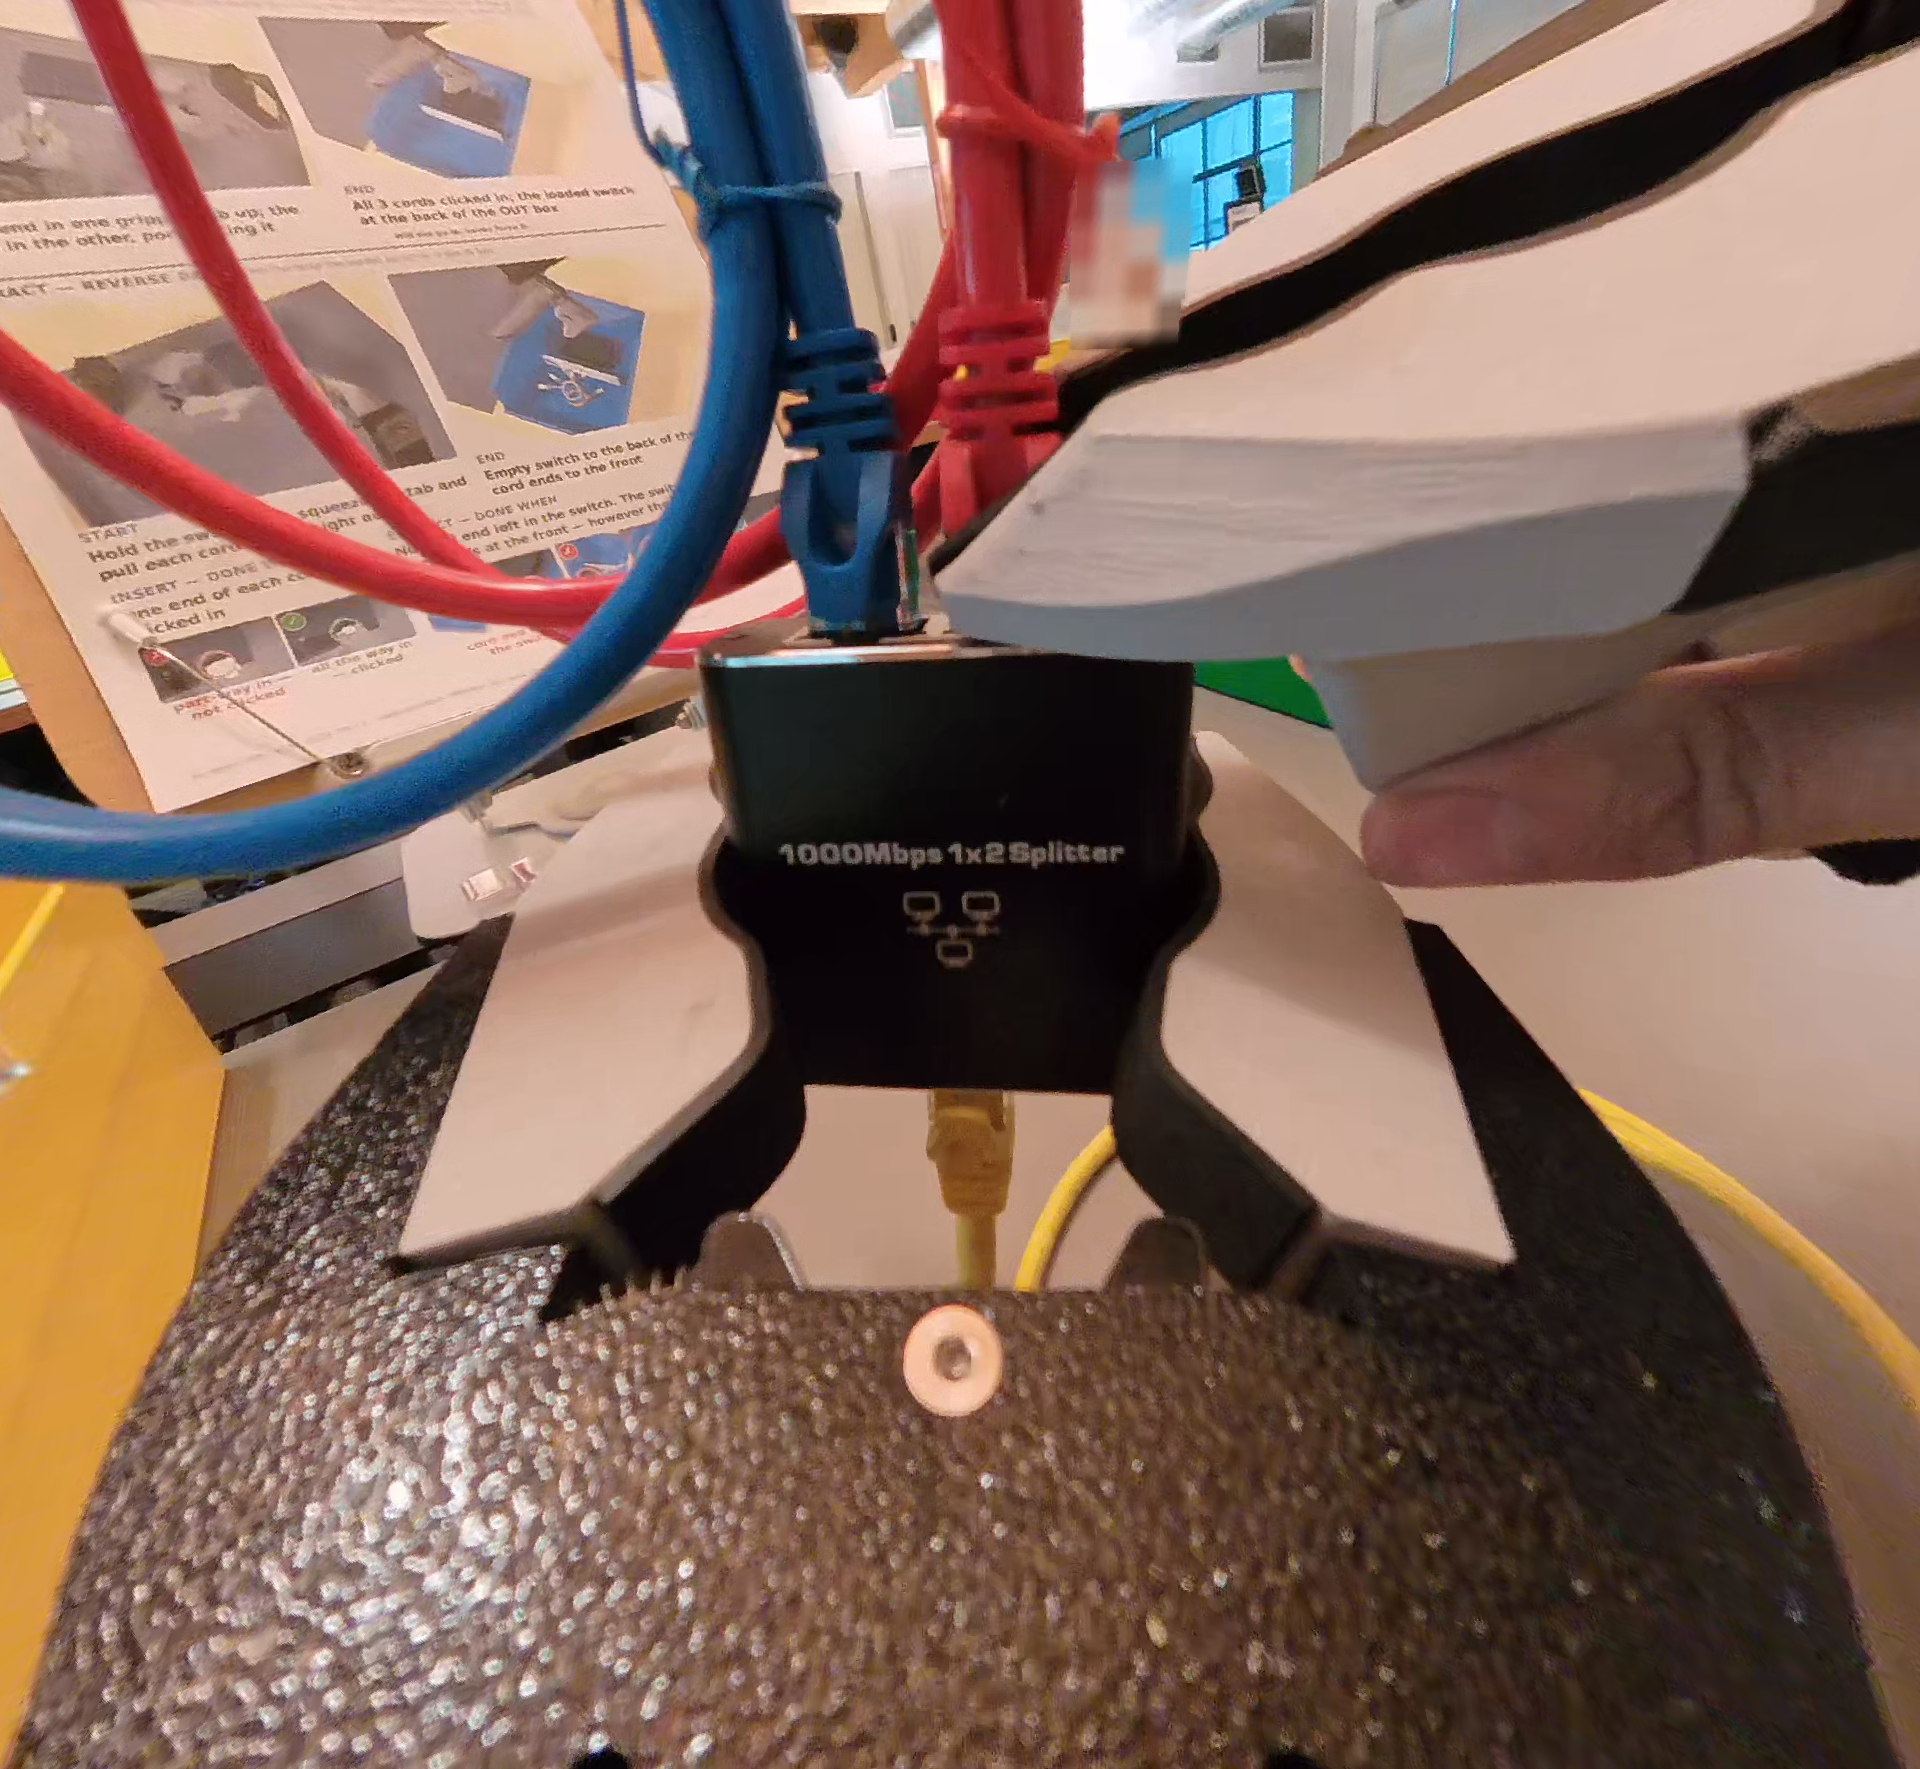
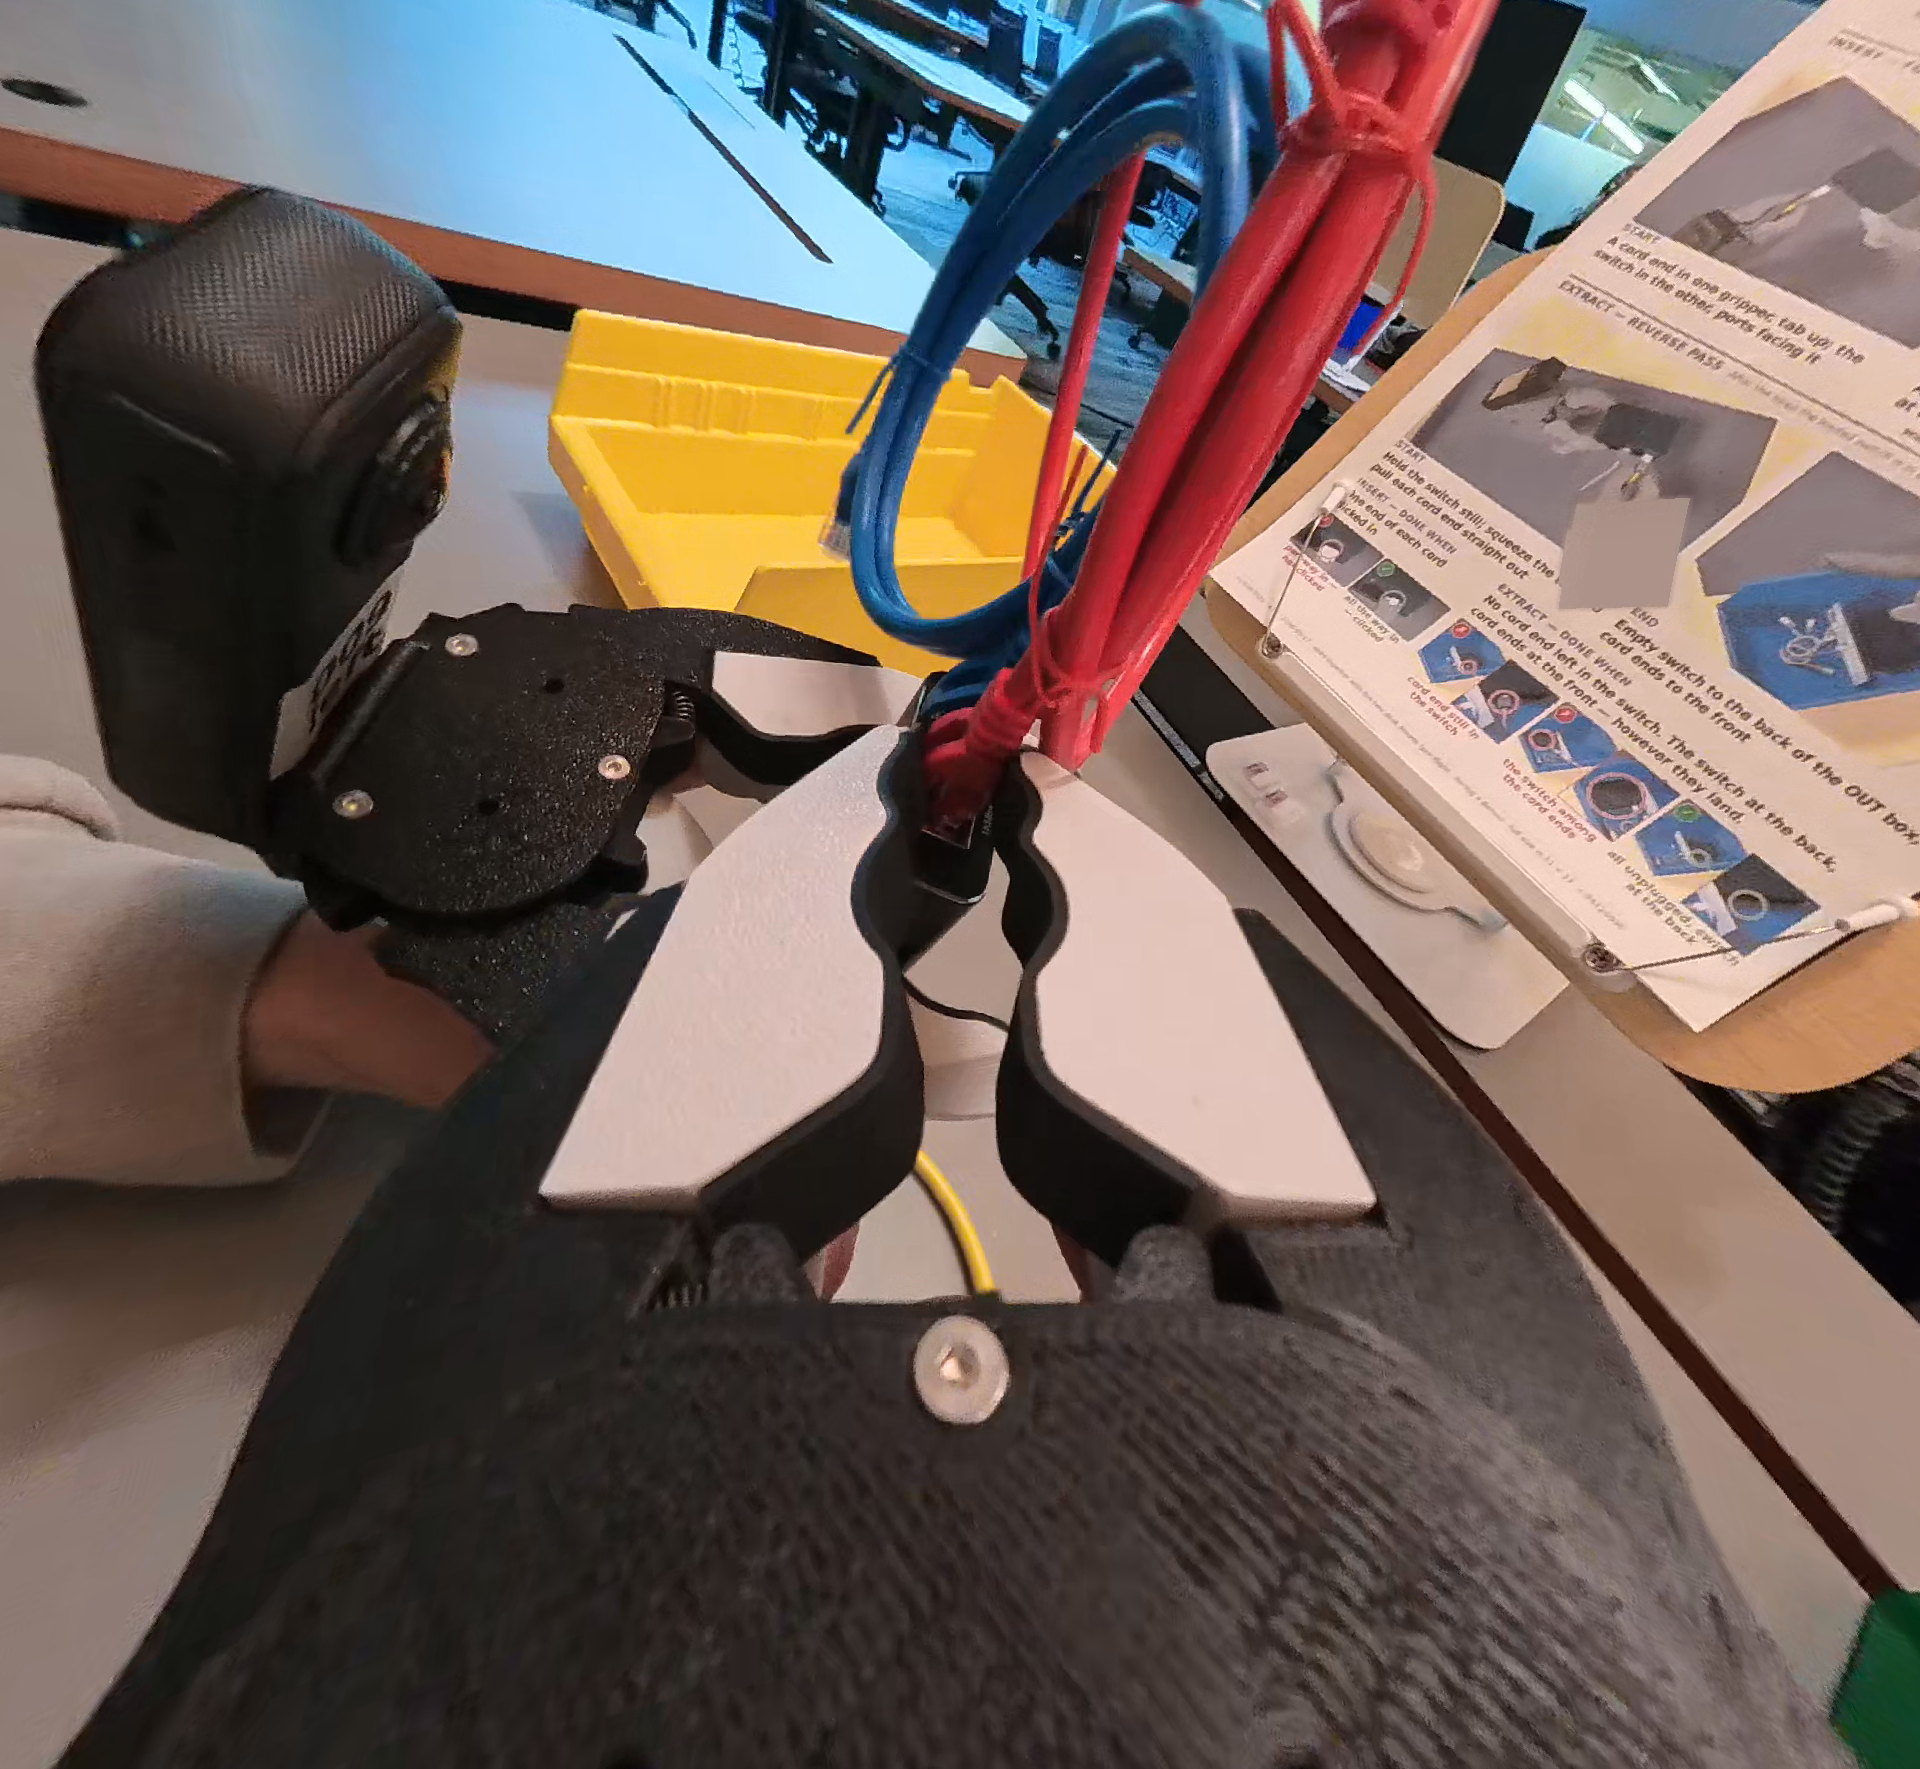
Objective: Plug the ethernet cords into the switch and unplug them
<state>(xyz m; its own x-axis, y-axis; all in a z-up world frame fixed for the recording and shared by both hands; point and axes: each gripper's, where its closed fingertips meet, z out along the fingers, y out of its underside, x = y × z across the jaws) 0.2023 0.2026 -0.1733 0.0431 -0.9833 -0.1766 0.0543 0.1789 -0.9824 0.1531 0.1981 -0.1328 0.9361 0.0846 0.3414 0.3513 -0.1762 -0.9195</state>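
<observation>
The switch (image 1: 948, 888), a small black box, sits clamped between the fingers of my left gripper (image 1: 951, 846), lifted above the pale table (image 1: 1662, 1044) with its two-port face turned up and away from me. The blue cord (image 1: 847, 514) is seated in the left of those two ports. The red cord (image 1: 992, 389) enters the port beside it, though in the left wrist view my other tool covers the plug itself. The yellow cord (image 1: 968, 1169) is plugged into the single port on the near face and trails off to the right over the table.

In the right wrist view, my right gripper (image 2: 951, 810) is closed on the red cord's plug (image 2: 961, 779), just at the mouth of the switch (image 2: 951, 862). I cannot tell from either view whether the latch tab is pressed.

I judge that all three cords are in or nearly in. Either the red cord is being pushed home as the last insertion, or it is the first to be pulled out; the pictures do not settle which. The unplugging appears to lie wholly or almost wholly ahead.

Farther out, the loose bundles of blue and red cord rise above the switch, tied with twists. A yellow bin (image 2: 769, 493) stands on the table beyond, and an instruction sheet (image 2: 1662, 576) is clipped to a tilted board at the right.
</observation>
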